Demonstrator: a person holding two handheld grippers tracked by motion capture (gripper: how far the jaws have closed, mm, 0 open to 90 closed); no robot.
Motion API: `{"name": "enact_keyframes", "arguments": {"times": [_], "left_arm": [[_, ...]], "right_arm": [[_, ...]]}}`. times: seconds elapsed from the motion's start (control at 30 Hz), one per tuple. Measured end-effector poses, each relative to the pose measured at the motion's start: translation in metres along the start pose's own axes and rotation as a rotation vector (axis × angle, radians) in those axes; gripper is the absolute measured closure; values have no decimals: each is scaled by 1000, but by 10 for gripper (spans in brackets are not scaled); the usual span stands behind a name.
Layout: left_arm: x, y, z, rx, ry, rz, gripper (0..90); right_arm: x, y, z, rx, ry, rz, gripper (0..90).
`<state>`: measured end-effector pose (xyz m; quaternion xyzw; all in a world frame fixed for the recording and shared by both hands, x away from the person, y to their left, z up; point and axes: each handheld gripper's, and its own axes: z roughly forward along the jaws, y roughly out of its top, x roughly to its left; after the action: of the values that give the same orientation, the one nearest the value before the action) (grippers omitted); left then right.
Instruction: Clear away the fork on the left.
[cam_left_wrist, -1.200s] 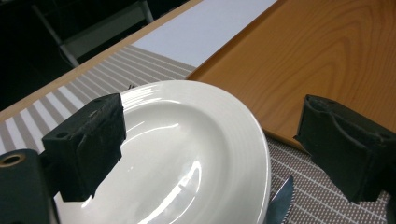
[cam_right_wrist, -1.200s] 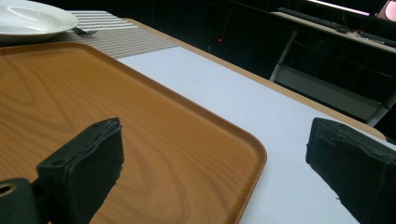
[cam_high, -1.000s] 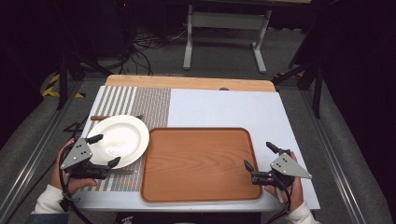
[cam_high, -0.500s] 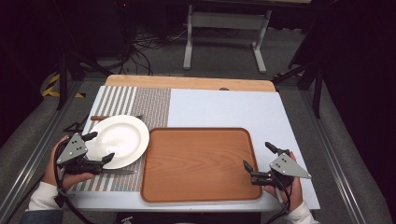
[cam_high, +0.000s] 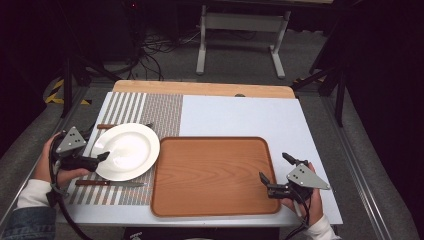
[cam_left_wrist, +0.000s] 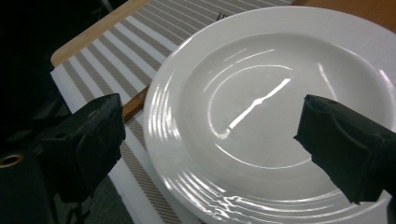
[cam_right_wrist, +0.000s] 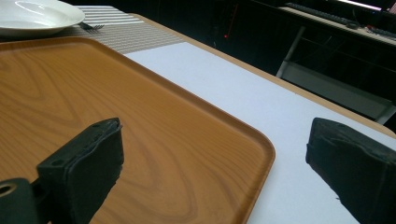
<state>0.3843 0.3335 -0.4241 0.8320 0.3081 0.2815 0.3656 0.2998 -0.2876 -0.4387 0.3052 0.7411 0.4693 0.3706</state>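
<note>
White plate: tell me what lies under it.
The white plate rests on the striped placemat. A wooden handle and fork tines poke out behind it; the fork's middle is covered.

Round white ceramic plates: you have one (cam_high: 126, 151), lying on the striped mat.
Rectangular brown wooden trays: one (cam_high: 215, 175), with nothing on it.
Grey-and-white striped woven placemats: one (cam_high: 160, 107).
Wooden-handled knives: one (cam_high: 111, 183), just below the plate.
Wooden-handled forks: one (cam_high: 107, 126), partly hidden behind the plate.
Black two-jaw tongs: you hold two, a left (cam_high: 98, 145) and a right (cam_high: 274, 167), both gaping.
Pale sheets covering the bench: one (cam_high: 240, 116).
</note>
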Motion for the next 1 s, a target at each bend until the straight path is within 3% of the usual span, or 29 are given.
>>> {"name": "enact_keyframes", "arguments": {"times": [0.17,0.47,0.57,0.67,0.8,0.9,0.93,1.0], "left_arm": [[27,4,11,63,5,-15,121],[60,13,37,149,18,-24,168],[68,18,47,191,-2,-4,214],[79,24,56,260,9,18,208],[93,31,61,296,4,13,214],[99,37,69,370,-12,61,264],[99,37,69,370,-12,61,289],[102,39,75,419,-25,81,324]], "right_arm": [[0,-1,2,7,3,2,51],[-2,-2,3,4,6,31,51],[-2,-3,4,12,10,29,51],[-1,-3,5,12,20,23,51],[-1,-4,4,16,25,16,50],[-3,-6,4,23,20,30,50],[-3,-6,4,25,19,31,50],[-3,-7,4,32,21,32,50]]}}
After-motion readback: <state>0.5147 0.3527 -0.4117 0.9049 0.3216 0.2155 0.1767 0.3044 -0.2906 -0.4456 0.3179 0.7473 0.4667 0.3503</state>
